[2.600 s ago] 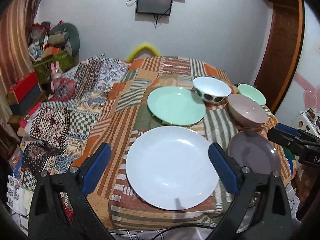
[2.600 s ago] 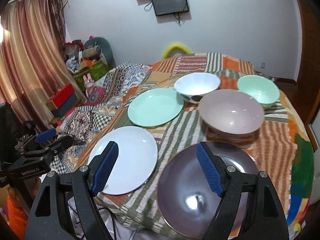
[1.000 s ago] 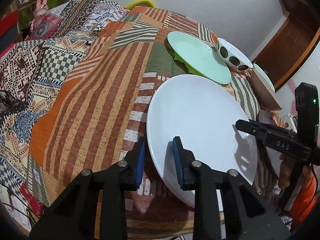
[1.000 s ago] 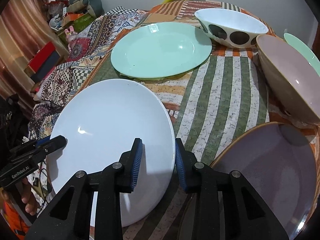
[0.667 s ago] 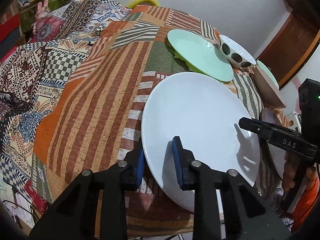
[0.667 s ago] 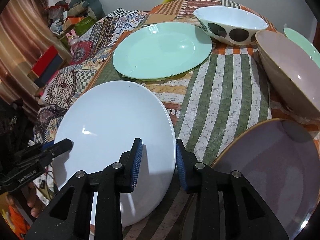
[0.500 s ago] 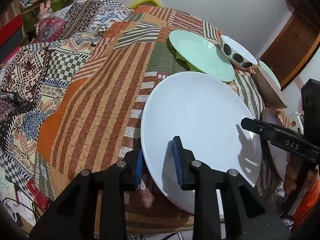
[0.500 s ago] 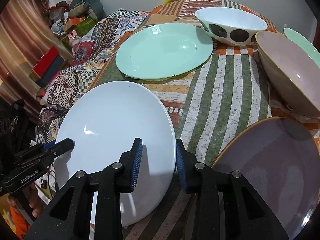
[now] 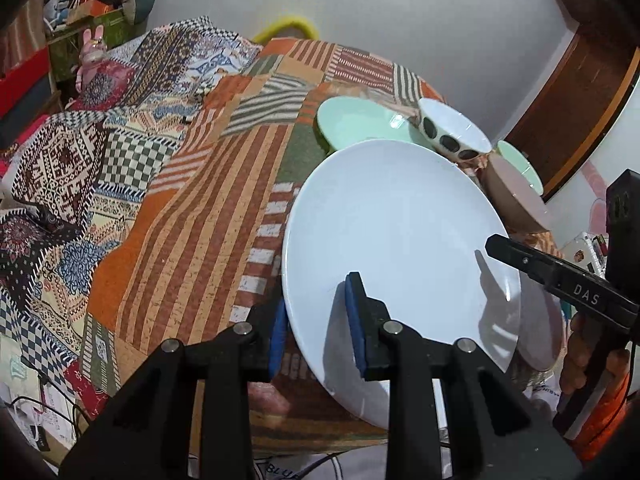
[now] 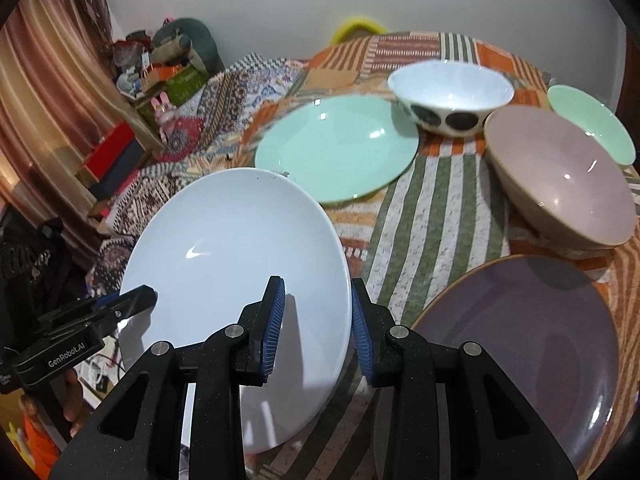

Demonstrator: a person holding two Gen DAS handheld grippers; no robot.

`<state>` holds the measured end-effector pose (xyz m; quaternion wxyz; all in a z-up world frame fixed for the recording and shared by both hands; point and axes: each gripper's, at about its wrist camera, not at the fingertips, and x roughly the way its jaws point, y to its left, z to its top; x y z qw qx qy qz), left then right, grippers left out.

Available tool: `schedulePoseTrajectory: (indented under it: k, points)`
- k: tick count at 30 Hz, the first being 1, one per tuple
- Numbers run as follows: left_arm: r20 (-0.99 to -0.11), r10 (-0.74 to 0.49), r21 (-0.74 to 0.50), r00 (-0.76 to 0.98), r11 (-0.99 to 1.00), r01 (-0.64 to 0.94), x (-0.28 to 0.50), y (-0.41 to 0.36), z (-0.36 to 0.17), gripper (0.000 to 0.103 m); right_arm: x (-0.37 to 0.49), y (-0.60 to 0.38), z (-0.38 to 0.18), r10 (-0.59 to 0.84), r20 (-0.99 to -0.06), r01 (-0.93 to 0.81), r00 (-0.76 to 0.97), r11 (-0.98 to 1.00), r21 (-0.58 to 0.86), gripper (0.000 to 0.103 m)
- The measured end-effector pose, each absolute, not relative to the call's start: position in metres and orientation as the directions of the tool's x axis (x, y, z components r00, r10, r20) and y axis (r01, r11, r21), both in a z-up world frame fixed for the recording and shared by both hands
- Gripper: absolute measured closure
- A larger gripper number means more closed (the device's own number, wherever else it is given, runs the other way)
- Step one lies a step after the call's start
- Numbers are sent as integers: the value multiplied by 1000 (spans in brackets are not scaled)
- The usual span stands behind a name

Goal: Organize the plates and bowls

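Note:
A large white plate [image 9: 400, 240] [image 10: 232, 256] is held above the patchwork table by both grippers. My left gripper [image 9: 316, 320] is shut on its left rim. My right gripper [image 10: 316, 316] is shut on its right rim. A mint plate [image 10: 336, 152] lies beyond it, partly hidden in the left wrist view [image 9: 356, 124]. A white spotted bowl [image 10: 448, 96], a mauve bowl [image 10: 560, 176] and a small mint bowl [image 10: 592, 124] stand at the back right. A purple plate [image 10: 520, 344] lies at the near right.
The round table has a patchwork cloth [image 9: 192, 208] hanging over its left side. Cluttered boxes and toys [image 10: 160, 76] stand at the far left by a curtain. A wooden door frame [image 9: 576, 92] is on the right.
Both grippers came down from open above the table and shut on the white plate's rims. Since then the plate has risen off the cloth and moved toward the mint plate.

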<state>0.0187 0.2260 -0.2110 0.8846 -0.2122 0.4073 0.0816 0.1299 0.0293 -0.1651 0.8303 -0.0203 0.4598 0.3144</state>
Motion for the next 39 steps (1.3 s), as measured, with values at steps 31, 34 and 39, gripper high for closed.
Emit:
schedulePoseTrajectory:
  k: [31,34,39]
  points:
    - [-703,-62,-247,708,955,-162,34,123,-152,76,112,-69,-125,520,-691,-466,503,836,291,78]
    - [-705,-76,-243,706,960,-140,38,111,-151,76,110,-79,-124,512,-689,-449,513,844,292,78]
    - [-711,-100,-242,696,964,-109,45,93,-152,76,108,-99,-125,497,-686,-415,531,859,301,77]
